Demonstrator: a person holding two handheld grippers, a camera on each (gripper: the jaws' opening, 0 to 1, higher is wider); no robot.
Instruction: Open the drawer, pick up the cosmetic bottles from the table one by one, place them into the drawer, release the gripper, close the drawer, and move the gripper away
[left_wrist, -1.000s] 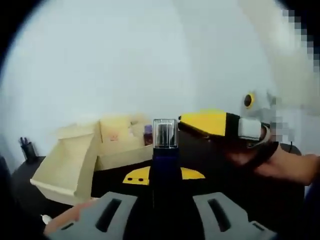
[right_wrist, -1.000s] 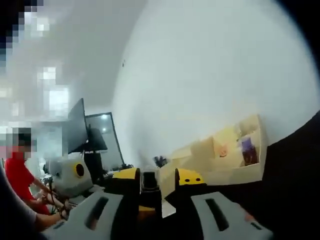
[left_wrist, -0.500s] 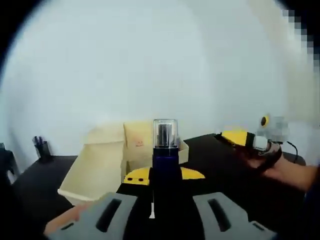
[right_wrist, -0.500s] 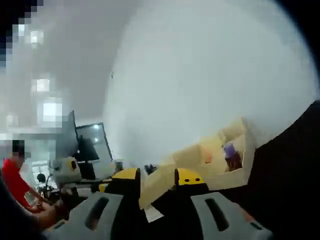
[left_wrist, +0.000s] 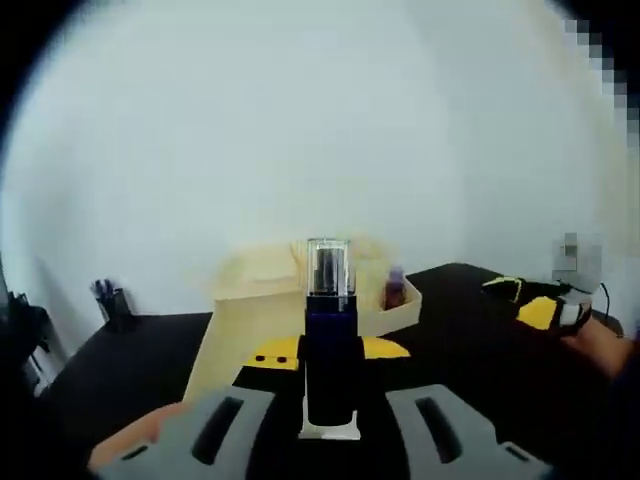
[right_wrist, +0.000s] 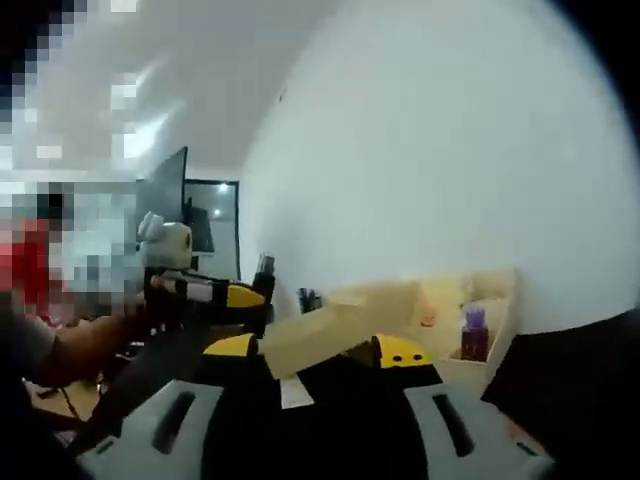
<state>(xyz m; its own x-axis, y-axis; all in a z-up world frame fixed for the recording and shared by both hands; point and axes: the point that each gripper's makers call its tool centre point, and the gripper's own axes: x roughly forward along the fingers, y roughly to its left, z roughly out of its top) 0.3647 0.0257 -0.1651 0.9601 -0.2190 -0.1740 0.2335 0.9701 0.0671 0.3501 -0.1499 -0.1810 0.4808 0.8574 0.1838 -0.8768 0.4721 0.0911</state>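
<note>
My left gripper (left_wrist: 328, 350) is shut on a dark blue cosmetic bottle (left_wrist: 327, 345) with a clear cap, held upright between the yellow jaws. Behind it on the black table stands a cream drawer box (left_wrist: 255, 290), and a small purple bottle (left_wrist: 394, 291) sits in its open part. At the right of this view, my right gripper (left_wrist: 530, 300) is held in a hand. In the right gripper view, my right gripper (right_wrist: 318, 350) is open with nothing between its yellow jaws. Beyond them are the cream box (right_wrist: 345, 318) and the purple bottle (right_wrist: 473, 335). The left gripper (right_wrist: 215, 293) enters from the left.
A pen cup (left_wrist: 112, 300) stands on the black table (left_wrist: 130, 350) left of the box. A monitor (right_wrist: 185, 215) and a person's arm show at the left of the right gripper view. A white scrap (right_wrist: 297, 392) lies on the table.
Both views have swung, so the box sits more central. The right gripper's jaws have spread wider apart. It now looks smaller and farther off in the left gripper view. The blue bottle stays gripped.
</note>
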